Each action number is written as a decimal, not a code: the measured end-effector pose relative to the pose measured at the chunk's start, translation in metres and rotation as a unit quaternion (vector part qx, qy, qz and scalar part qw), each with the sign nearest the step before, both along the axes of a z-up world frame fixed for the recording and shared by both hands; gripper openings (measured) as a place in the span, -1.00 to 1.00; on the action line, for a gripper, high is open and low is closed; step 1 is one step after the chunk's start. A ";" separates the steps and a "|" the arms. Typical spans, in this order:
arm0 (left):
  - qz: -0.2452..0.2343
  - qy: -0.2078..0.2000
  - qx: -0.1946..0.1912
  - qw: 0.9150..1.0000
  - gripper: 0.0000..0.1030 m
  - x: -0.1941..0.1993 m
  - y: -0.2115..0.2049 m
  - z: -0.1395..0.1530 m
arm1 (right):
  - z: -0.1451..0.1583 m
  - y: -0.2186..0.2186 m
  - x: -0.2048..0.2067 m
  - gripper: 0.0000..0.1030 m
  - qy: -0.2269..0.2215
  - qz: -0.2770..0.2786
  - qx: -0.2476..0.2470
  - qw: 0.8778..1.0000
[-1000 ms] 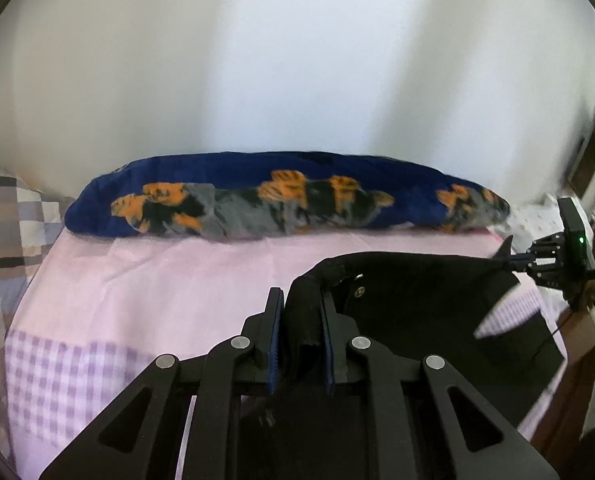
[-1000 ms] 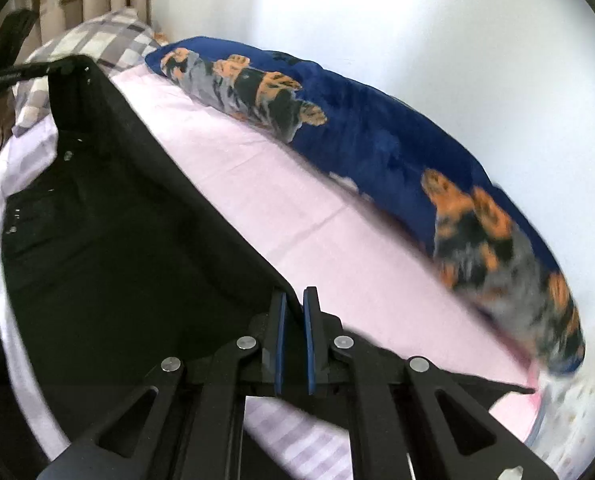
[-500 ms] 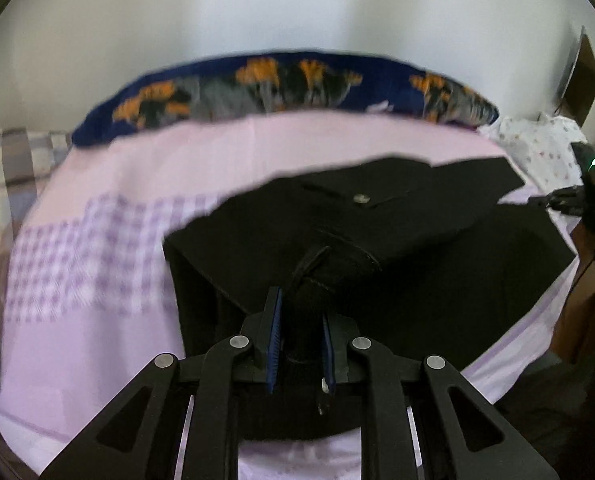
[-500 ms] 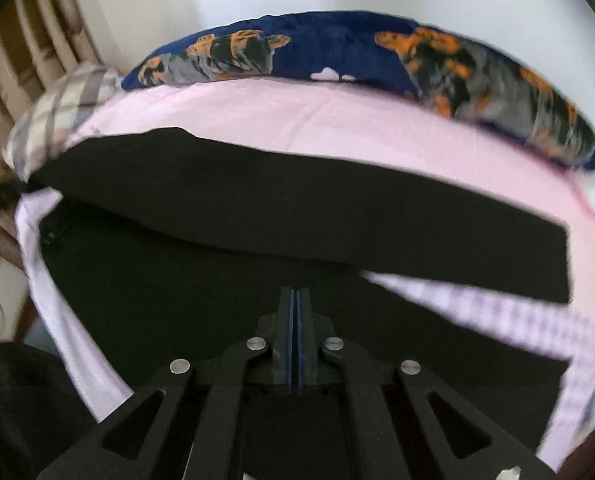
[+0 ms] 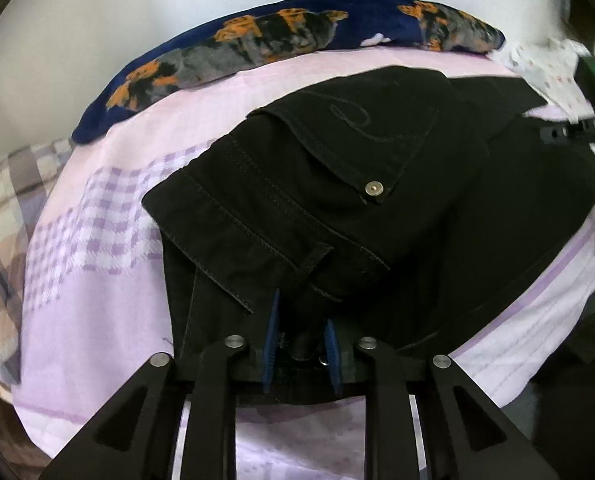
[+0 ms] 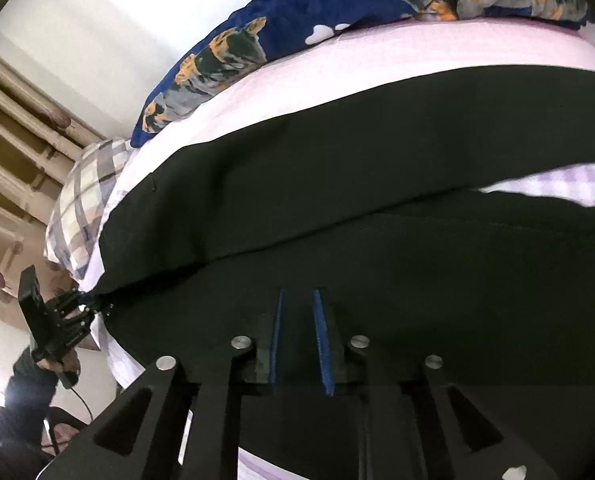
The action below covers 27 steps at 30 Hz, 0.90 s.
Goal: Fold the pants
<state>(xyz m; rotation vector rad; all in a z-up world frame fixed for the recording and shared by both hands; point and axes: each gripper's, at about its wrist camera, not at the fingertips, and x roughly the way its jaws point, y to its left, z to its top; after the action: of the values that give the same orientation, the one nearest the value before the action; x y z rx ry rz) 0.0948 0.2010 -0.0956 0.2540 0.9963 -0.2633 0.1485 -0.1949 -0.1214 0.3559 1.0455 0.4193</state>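
Patterned blue pillow [image 5: 281, 36] on lilac bedsheet [image 5: 97, 264]

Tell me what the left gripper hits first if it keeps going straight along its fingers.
Most likely the black pants: the left gripper, jaws opening, has the waistband fabric between its fingers, with the folded seat and back pocket directly ahead. Beyond lies the pink bed sheet, though depth is hard to judge.

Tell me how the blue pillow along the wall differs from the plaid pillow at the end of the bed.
The blue pillow is dark navy with orange and grey animal prints; the plaid pillow is pale, checked in grey and brown. The blue pillow is long and runs along the wall behind the black pants; the plaid pillow looks shorter and sits at the bed's end, by the wooden slats. Both lie on the pink bedsheet, clear of the pants.
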 end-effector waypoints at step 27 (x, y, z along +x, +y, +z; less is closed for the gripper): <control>0.277 0.121 -0.445 0.843 0.23 0.002 0.037 -0.023 | -0.007 0.020 -0.007 -0.23 -0.007 -0.015 0.066 0.998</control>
<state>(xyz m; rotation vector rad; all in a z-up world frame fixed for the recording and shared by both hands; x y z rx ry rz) 0.0965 0.2381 -0.1183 -0.9339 1.0511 -0.2024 0.1410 -0.1749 -0.1287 0.4843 0.9998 0.4642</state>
